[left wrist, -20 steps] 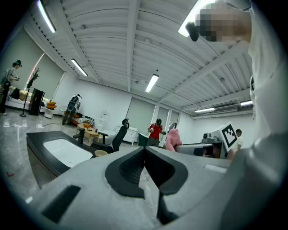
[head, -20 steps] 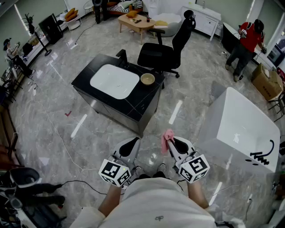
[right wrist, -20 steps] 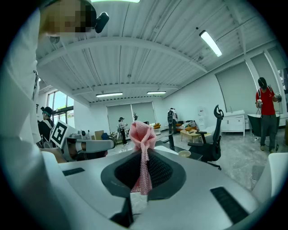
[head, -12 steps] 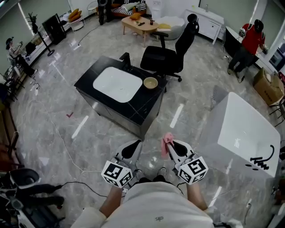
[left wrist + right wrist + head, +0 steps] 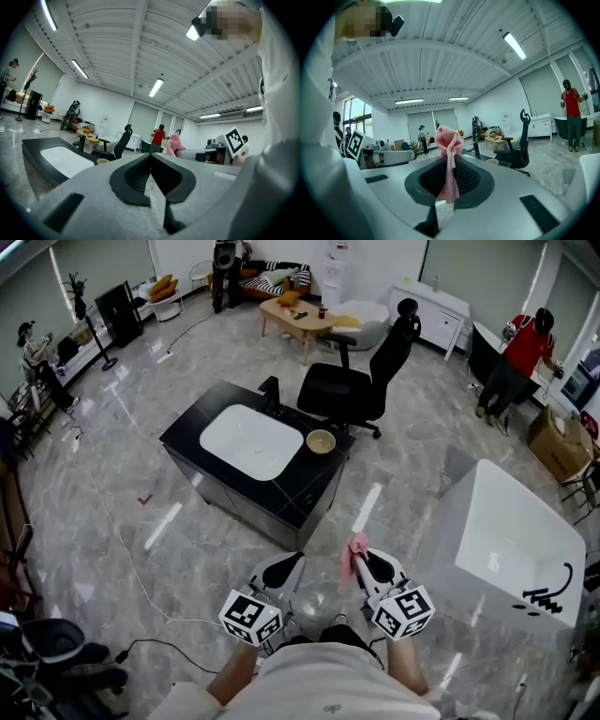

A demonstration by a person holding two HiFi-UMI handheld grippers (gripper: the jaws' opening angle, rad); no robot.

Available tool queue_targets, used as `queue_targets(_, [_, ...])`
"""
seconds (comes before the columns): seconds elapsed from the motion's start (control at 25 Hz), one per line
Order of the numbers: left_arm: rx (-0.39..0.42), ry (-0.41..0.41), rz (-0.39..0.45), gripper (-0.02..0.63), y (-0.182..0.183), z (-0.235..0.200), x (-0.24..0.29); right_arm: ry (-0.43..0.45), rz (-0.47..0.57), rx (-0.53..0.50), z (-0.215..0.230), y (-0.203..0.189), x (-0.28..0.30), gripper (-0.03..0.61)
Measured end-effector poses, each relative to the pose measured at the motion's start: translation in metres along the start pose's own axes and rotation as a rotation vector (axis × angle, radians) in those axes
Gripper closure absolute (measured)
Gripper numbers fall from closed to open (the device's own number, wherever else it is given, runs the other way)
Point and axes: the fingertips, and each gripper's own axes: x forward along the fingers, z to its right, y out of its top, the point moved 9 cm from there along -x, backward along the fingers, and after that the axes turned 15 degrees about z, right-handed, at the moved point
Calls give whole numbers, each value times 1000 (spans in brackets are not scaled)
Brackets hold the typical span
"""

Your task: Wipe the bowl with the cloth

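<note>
Short of the black counter bearing a tan bowl, left gripper is closed, empty; right gripper pinches a pink knitted cloth.

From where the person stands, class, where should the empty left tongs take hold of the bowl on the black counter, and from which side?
Probably the near rim, from above: the bowl stands upright, mouth up, on the counter, so one jaw can slip inside the wall and one outside.
</note>
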Motion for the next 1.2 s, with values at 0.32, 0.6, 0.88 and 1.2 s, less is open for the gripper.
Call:
queue_targets(0.32, [-11, -3, -34, 601, -10, -8, 14, -27, -19, 10, 20, -6, 3, 552])
queue_targets(0.6, [3, 61, -45, 601, -28, -17, 68, 22, -14, -3, 83, -1, 27, 552])
queue_targets(0.88, [35, 104, -14, 601, -32, -12, 161, 77, -6, -1, 171, 23, 48, 552])
queue_targets(1.2, [-1, 117, 11, 601, -56, 7, 243, 111, -50, 37, 259, 29, 53, 552])
